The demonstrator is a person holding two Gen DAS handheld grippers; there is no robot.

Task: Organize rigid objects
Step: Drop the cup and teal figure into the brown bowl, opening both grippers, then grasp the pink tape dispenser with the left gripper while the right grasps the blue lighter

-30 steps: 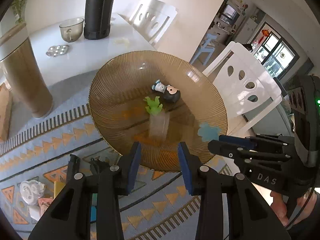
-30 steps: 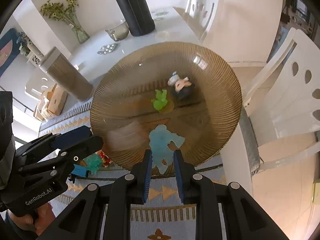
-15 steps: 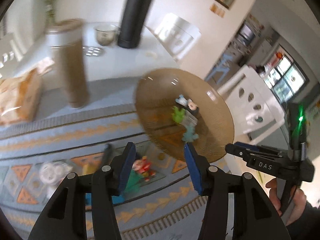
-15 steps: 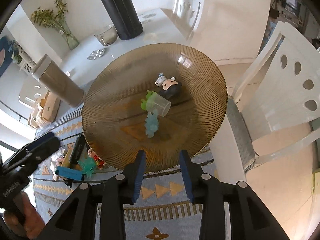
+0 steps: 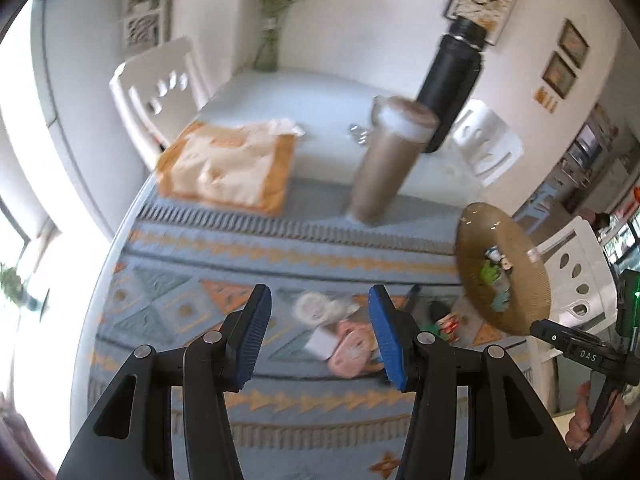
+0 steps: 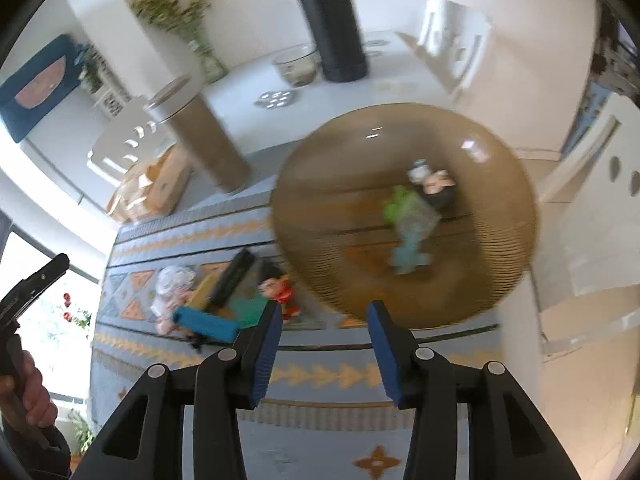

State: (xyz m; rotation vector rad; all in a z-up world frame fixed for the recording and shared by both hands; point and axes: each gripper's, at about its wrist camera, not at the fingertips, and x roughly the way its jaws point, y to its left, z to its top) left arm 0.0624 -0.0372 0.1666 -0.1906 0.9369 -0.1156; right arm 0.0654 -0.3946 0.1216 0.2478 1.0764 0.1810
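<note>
A ribbed brown glass plate (image 6: 308, 264) lies on the patterned mat. It holds a green figure (image 6: 394, 204), a light blue figure (image 6: 408, 252), a dark-haired doll (image 6: 436, 186) and a clear cup (image 6: 422, 216). My right gripper (image 6: 323, 330) hangs over the plate's near rim; its jaws are opening with nothing between them. Left of the plate lies a pile of toys: a blue block (image 6: 204, 324), a black bar (image 6: 234, 276), a red figure (image 6: 282, 292). My left gripper (image 5: 320, 332) stands open above that pile, over a white figure (image 5: 314, 308) and a pink toy (image 5: 352, 350).
A tall brown canister (image 5: 384, 168), a black flask (image 5: 448, 80) and a bag of bread (image 5: 228, 168) stand further back on the table. A glass bowl (image 6: 298, 66) sits by the flask. White chairs (image 5: 160, 92) ring the table.
My right gripper let go of the light blue figure, which now lies in the plate, and its jaws widened. My left gripper swung from the plate over to the toy pile.
</note>
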